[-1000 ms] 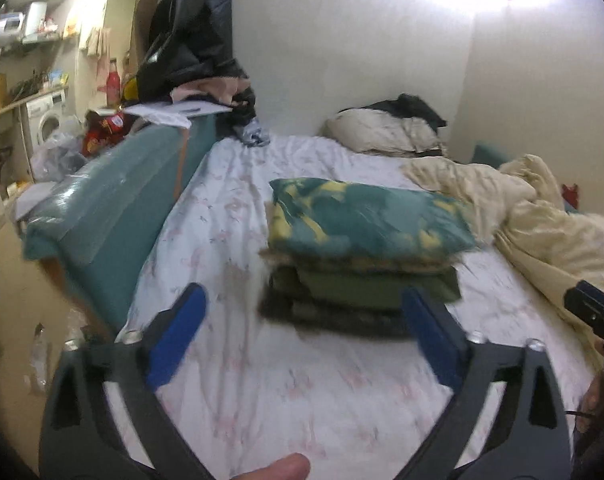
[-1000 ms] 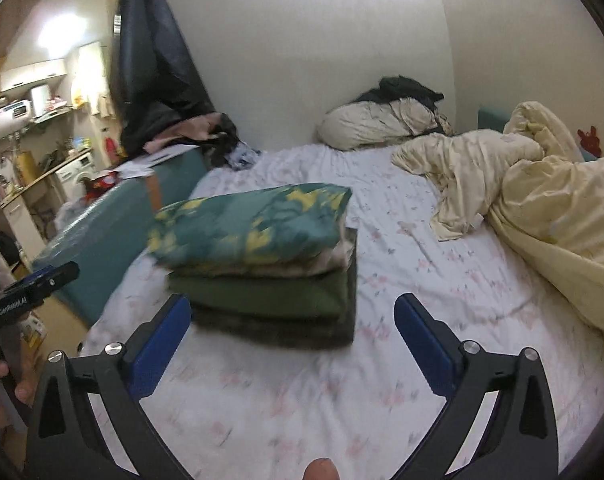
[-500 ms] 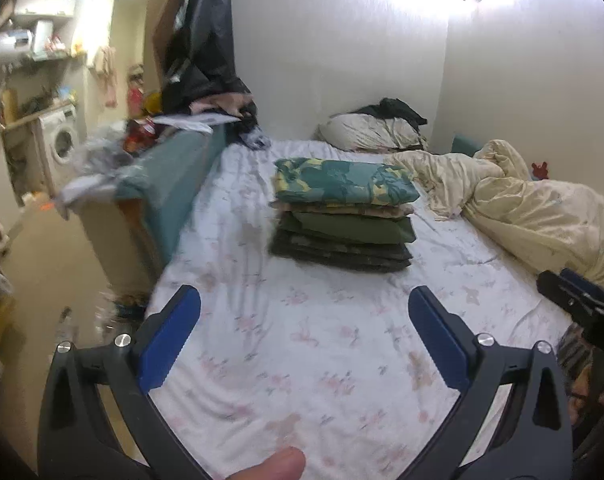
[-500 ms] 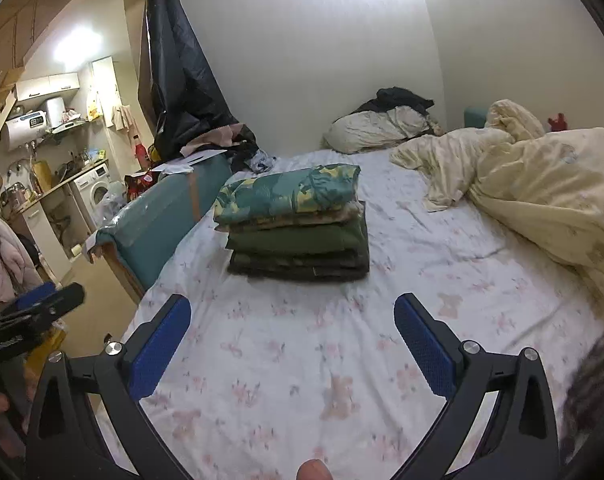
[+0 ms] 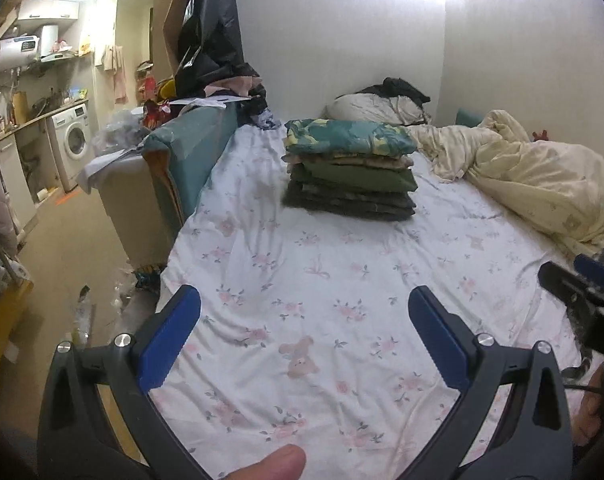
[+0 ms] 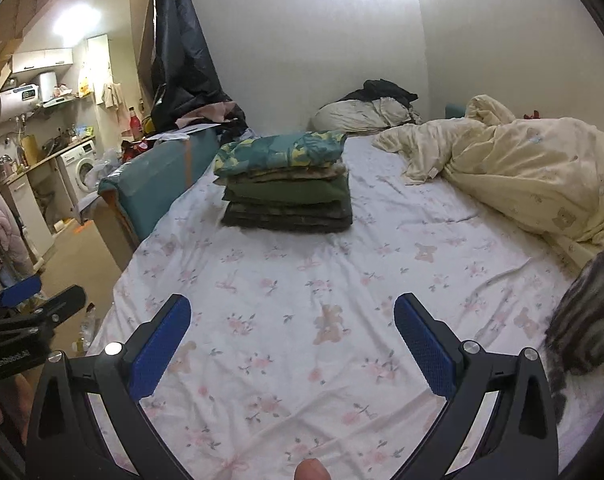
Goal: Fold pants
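- We are holding two grippers over one bed (image 5: 310, 288), each with two blue-padded fingers.
- At far left we are seeing one washing machine (image 5: 75, 136) against the wall, beyond a teal headboard-like panel (image 5: 194, 148) running along the bed's left edge.
- Our left gripper (image 5: 304, 316) is hovering over the near part of the flowered sheet with its jaws spread wide and nothing between them; one fingertip of ours is showing at the bottom edge of its view.
- One stack of folded pants (image 5: 350, 168) is lying on the sheet well ahead of both grippers, toward the middle of the bed, touching neither. We are counting about five folded pieces in it: a teal and yellow patterned one on top, a pale one under it, a green one, then dark camouflage layers at the bottom; the exact number of bottom layers is hard to tell.
- In the right wrist view the same stack (image 6: 286, 180) is sitting ahead and slightly left of centre.
- Our right gripper (image 6: 292, 324) is also standing wide open and empty above the sheet, with the left gripper's tip showing at that view's left edge.
- One pillow (image 6: 362, 114) with dark clothing on it is lying at the far end.
- One cream duvet (image 6: 534, 172) is bunching along the right side.
- One grey striped fabric piece (image 6: 586, 320) is lying, blurred, at the bed's right edge, just beside the right gripper.
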The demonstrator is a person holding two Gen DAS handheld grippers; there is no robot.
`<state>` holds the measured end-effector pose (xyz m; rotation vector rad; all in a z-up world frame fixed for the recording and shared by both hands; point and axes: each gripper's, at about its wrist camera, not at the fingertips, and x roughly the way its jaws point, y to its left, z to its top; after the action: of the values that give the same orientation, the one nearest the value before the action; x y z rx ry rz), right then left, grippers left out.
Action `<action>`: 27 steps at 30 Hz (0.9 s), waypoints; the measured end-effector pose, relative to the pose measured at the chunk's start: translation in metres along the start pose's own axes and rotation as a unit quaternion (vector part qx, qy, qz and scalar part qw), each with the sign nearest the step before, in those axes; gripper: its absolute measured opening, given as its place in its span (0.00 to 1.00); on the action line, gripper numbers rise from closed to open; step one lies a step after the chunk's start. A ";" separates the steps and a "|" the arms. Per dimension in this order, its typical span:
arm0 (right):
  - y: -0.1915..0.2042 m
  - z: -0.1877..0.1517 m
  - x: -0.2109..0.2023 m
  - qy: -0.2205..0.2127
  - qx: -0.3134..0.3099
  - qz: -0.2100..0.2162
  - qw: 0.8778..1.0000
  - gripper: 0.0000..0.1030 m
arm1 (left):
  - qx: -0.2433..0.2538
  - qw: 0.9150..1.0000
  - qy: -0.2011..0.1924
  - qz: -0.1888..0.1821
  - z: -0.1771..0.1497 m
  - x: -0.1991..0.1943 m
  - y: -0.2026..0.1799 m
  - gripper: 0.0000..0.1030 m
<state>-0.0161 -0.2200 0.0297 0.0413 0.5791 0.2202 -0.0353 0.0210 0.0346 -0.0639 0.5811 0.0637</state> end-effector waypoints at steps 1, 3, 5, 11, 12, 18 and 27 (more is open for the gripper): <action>0.000 -0.003 0.000 -0.003 0.000 -0.002 1.000 1.00 | -0.001 1.000 -0.006 -0.002 -0.003 -0.001 -0.001 0.99; 0.001 -0.008 0.002 -0.005 -0.004 -0.005 1.000 1.00 | 0.011 1.000 -0.015 0.000 -0.007 0.001 -0.007 0.99; 0.003 -0.011 0.005 -0.004 -0.009 -0.010 1.000 1.00 | 0.025 0.999 -0.020 0.004 -0.007 0.005 -0.012 0.99; 0.008 -0.020 0.016 0.003 -0.016 -0.021 1.000 1.00 | 0.004 1.000 -0.002 0.007 -0.011 0.015 -0.014 0.99; 0.008 -0.021 0.018 0.005 -0.017 -0.022 1.000 1.00 | 0.000 1.000 -0.001 0.007 -0.011 0.016 -0.013 0.99; 0.006 -0.024 0.020 0.010 -0.013 -0.026 1.000 1.00 | 0.008 1.000 -0.008 0.007 -0.011 0.011 -0.016 0.99; 0.006 -0.026 0.022 0.005 -0.020 -0.037 0.999 1.00 | 0.005 1.000 -0.006 0.007 -0.012 0.011 -0.016 0.99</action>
<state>-0.0138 -0.2101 -0.0028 -0.0199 0.5854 0.1596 -0.0316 0.0051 0.0198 -0.0490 0.5701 0.0740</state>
